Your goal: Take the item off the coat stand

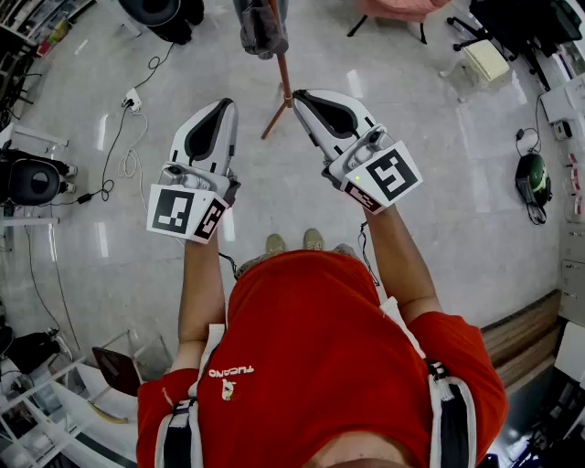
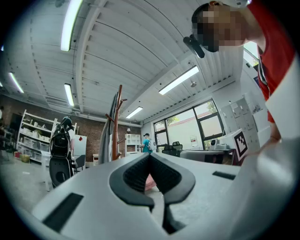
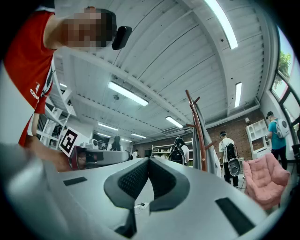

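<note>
The wooden coat stand (image 1: 284, 78) rises at the top centre of the head view, with a grey garment (image 1: 260, 27) hanging on it. Both grippers are held out before the person's chest, short of the stand. My left gripper (image 1: 224, 103) is shut, its pads together with nothing between them. My right gripper (image 1: 299, 94) is shut and empty too, its tip close to the pole. In the left gripper view the stand (image 2: 119, 110) and the grey garment (image 2: 113, 124) rise left of the closed tips (image 2: 150, 155). In the right gripper view the stand (image 3: 195, 123) and the garment (image 3: 206, 150) are right of the tips (image 3: 149, 160).
A power strip with cables (image 1: 132, 99) lies on the floor at the left, near black equipment (image 1: 32, 181). A pink chair (image 3: 265, 180) stands right of the stand. A dark helmet (image 1: 532, 174) lies at the right. People (image 3: 228, 152) stand in the background.
</note>
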The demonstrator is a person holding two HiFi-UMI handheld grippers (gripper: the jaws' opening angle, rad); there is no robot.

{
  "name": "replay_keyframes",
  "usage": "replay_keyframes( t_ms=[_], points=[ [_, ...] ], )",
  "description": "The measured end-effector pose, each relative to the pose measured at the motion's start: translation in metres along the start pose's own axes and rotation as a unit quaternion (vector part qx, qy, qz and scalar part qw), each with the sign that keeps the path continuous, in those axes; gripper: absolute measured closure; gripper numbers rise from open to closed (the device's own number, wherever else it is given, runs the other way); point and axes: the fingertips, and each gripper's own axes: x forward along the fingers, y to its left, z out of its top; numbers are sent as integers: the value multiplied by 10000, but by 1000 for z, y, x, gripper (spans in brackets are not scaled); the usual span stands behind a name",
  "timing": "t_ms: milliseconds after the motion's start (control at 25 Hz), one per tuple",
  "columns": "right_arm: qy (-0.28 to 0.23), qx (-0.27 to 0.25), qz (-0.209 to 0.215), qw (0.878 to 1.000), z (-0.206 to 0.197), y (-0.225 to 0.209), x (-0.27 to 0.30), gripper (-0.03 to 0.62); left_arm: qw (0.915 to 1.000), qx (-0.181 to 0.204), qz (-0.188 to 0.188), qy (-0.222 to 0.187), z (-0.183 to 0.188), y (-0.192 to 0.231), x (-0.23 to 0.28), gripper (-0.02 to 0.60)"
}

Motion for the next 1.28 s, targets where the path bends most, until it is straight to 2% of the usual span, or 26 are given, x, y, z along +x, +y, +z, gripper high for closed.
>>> replay_keyframes(
  t_ms=[480,800,840,1000,1280],
  points=[
    [24,-156,215,9996,-6,-14,-2,569,9997,47,216,90,-16,-1,21,572],
    [92,-174,170,9997,-11,-37,12,569,9991,-81,382,157,-38,30,48,568],
    [108,-184,150,9997,-13,-42,15,569,9990,-107,397,167,-42,36,53,561],
    [189,-234,93,9995,-23,-63,32,569,9987,-173,415,260,-64,64,76,472],
    [360,-295,-76,9989,-50,-114,85,569,9977,-179,438,486,-109,135,133,409]
  ],
)
